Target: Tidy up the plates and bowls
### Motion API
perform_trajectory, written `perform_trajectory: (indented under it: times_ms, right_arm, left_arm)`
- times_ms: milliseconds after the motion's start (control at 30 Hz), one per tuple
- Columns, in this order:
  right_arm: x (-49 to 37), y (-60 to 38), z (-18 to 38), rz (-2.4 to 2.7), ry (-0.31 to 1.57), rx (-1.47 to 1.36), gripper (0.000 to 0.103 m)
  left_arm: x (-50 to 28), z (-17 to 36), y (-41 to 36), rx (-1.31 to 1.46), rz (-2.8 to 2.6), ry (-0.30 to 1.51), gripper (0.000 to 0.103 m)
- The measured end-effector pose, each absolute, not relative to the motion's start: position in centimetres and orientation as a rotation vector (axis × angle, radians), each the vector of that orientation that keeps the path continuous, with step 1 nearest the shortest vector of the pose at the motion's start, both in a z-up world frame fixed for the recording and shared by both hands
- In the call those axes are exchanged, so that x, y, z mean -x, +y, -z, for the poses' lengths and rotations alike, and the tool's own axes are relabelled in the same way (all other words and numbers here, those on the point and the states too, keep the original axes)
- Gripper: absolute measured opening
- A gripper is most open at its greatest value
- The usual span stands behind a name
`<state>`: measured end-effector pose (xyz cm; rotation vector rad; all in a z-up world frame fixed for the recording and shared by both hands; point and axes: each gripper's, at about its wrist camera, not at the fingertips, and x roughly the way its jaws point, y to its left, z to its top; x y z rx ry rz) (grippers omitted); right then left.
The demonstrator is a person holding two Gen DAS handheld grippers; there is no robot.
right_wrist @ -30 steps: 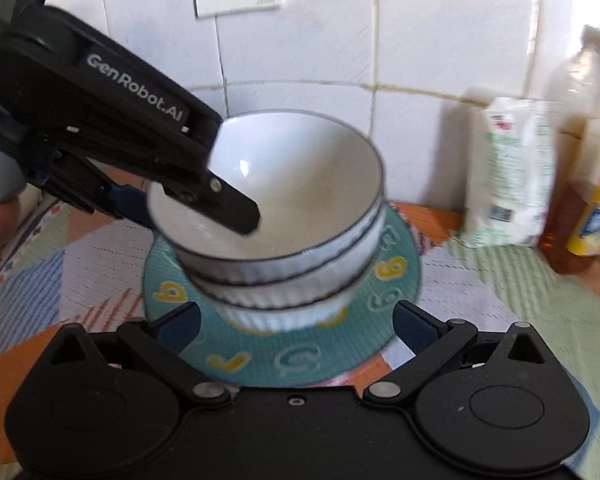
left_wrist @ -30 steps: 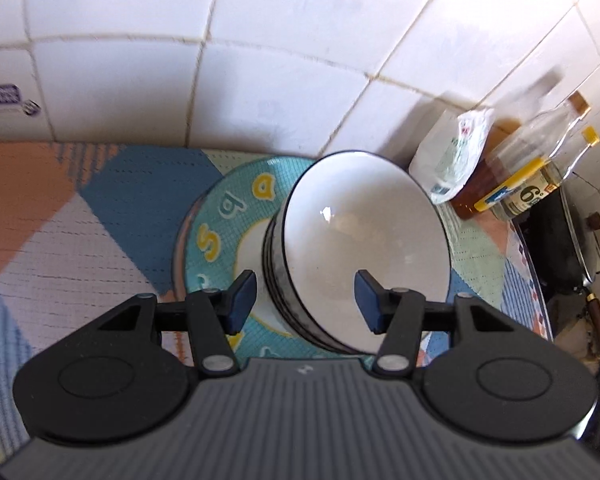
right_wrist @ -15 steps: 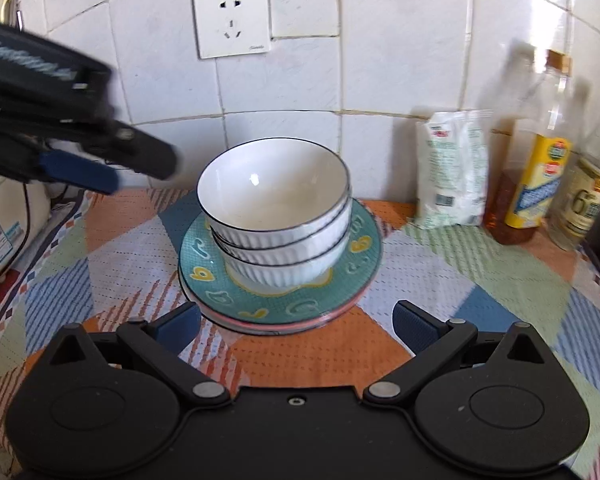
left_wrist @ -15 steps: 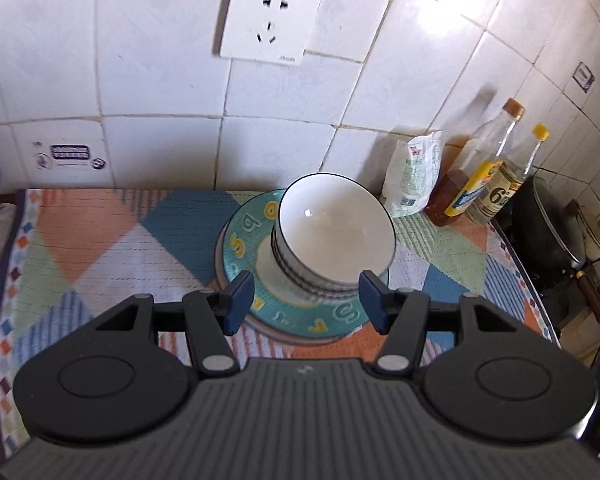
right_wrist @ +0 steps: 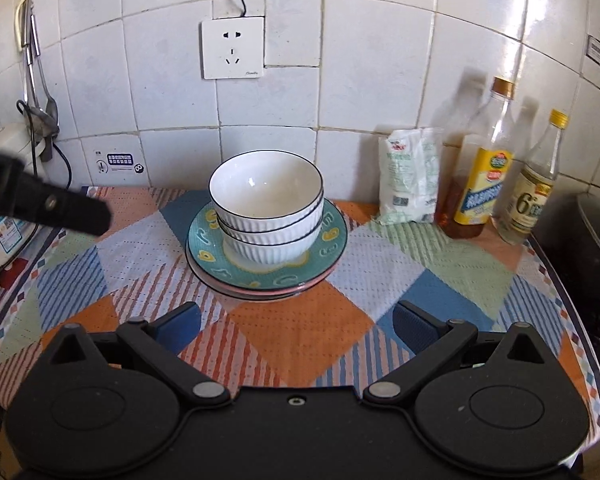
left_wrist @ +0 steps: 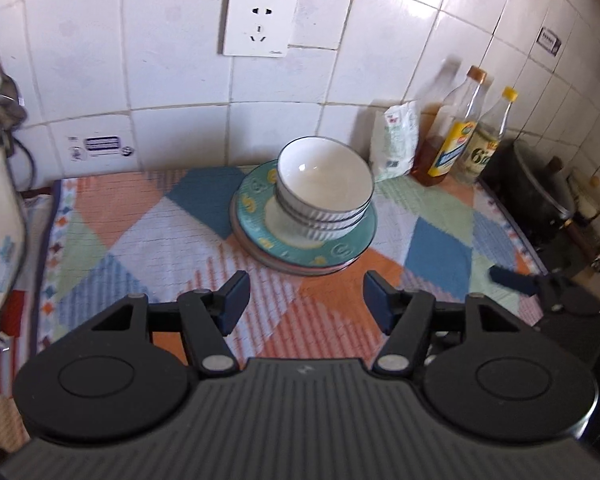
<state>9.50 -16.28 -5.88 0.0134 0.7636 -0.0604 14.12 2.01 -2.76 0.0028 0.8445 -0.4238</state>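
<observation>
Both grippers hang above the near part of the tabletop (right_wrist: 300,336), which is covered by a patchwork cloth, and both hold nothing. On the left gripper (left_wrist: 306,300) the jaws stand spread and have just been opening, with only cloth showing between the blue pads. On the right gripper (right_wrist: 296,326) the jaws are spread wider still, also over bare cloth. Ahead of both, well clear of the fingertips, three white ribbed bowls (right_wrist: 266,200) sit nested upright on a teal plate (right_wrist: 332,236), which tops a small stack of plates; a pink rim shows underneath. Beyond the stack and to its right, against the tiled wall, stand a white bag (right_wrist: 410,176) and two bottles (right_wrist: 486,168). A wall socket (right_wrist: 233,48) is mounted above the stack. One finger of the left gripper crosses the left edge of the right wrist view.
</observation>
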Motion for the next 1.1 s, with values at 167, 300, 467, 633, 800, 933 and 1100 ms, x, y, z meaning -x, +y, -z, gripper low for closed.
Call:
perform_trajectory:
  times_ms: [167, 300, 467, 633, 800, 933, 1100]
  right_arm:
    - [-8.1, -16.1, 4.2, 0.118, 0.764, 0.014, 0.103]
    - [-6.9, -16.5, 2.8, 0.140, 0.783, 0.015, 0.103]
    - [-5.2, -17.6, 0.9, 0.171, 0.773, -0.046, 0.103]
    - [-3.5, -18.6, -0.2, 0.191, 0.774, -0.089, 0.103]
    - [-2.1, -18.2, -1.5, 0.169, 0.776, -0.024, 0.103]
    - [-1.1, -17.9, -2.6, 0.173, 0.780, 0.037, 0.103]
    - [-0.2, -18.0, -3.3, 0.184, 0.779, 0.055, 0.103]
  left_arm:
    - [-12.0, 2.1, 2.0, -0.055, 0.354, 0.873, 0.068]
    - [-9.9, 1.0, 2.0, -0.043, 0.328, 0.845, 0.079]
    - [-6.8, -0.4, 2.0, -0.073, 0.266, 0.796, 0.101]
    - [-5.2, -0.8, 1.7, -0.129, 0.134, 0.797, 0.101]
    - [-4.1, -1.5, 1.4, -0.133, 0.103, 0.811, 0.101]
    - [-3.0, -2.4, 0.4, -0.158, 0.109, 0.780, 0.101]
    - [-2.7, -2.7, -0.1, -0.121, 0.128, 0.795, 0.101]
